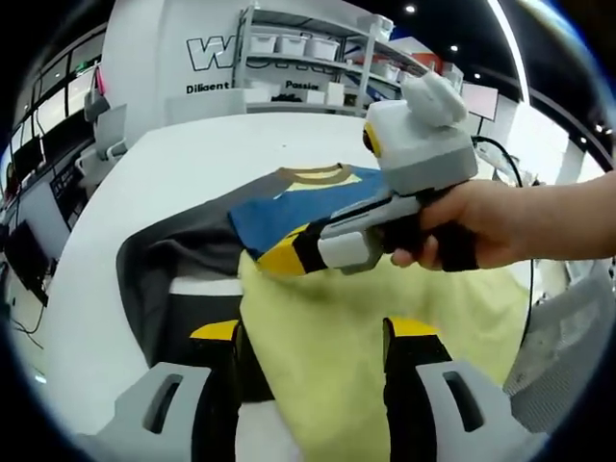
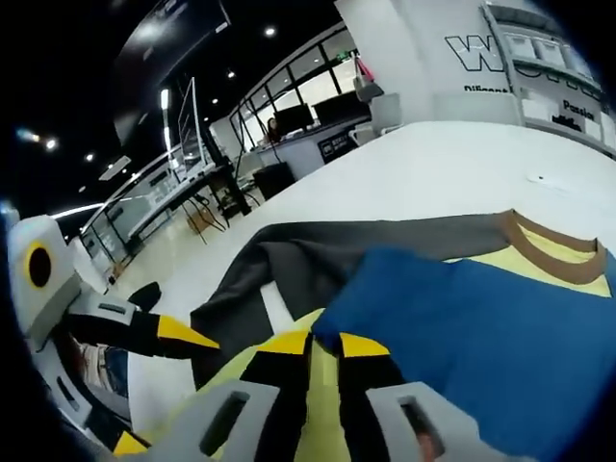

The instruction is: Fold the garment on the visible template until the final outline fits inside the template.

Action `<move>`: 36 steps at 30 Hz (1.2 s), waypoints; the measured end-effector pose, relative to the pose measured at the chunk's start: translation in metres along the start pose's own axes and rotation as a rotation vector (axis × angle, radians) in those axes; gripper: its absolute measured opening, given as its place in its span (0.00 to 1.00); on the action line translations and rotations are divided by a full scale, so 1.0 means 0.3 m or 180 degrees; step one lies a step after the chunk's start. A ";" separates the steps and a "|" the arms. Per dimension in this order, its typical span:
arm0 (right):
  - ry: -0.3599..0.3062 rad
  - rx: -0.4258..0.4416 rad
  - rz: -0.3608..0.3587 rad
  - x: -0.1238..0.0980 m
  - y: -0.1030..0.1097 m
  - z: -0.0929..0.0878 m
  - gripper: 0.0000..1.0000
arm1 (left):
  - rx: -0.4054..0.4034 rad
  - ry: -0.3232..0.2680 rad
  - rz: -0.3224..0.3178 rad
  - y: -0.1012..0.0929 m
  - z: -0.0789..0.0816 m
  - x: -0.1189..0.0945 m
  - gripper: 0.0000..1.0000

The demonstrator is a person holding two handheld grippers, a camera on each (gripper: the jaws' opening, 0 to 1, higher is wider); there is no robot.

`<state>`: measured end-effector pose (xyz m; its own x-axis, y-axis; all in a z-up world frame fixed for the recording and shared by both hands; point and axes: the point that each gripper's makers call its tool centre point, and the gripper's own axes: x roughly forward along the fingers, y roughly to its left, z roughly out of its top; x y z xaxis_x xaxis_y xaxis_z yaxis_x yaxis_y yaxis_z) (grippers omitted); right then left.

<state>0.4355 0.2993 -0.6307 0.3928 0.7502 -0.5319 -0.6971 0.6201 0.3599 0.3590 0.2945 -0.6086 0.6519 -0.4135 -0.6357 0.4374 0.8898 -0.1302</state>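
Bright, even light from ceiling spots (image 2: pixel 269 31) overhead – glare washes out the white table (image 1: pixel 192 164) ahead of the jaws; strong fisheye bending at edges, near jaws slightly soft.

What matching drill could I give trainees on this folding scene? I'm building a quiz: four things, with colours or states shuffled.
Things:
1. collar
2. sleeve
3. chest panel
4. right gripper

Colours or states:
A. blue
B. dark grey, spread on the white table
C. brown band at the neck
D. shut on the garment at the edge of the blue panel

Pairs: 1-C, 2-B, 3-A, 4-D
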 end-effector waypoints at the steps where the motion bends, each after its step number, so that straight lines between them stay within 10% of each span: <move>1: -0.0003 0.0004 0.0093 0.001 0.014 0.001 0.11 | 0.0001 -0.0002 0.0003 0.000 0.001 0.000 0.53; 13: -0.0086 -0.0509 -0.0377 -0.124 -0.040 0.082 0.55 | 0.0049 -0.0031 0.0066 0.017 0.006 -0.009 0.54; 36: -0.0478 -0.0487 -0.0792 -0.396 -0.077 0.089 0.54 | -0.0047 -0.0305 0.0173 0.041 0.052 -0.034 0.55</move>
<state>0.4209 0.2020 -0.5555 0.6386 0.6125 -0.4659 -0.6462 0.7556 0.1075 0.3675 0.3067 -0.5919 0.7309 -0.3806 -0.5666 0.3911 0.9138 -0.1092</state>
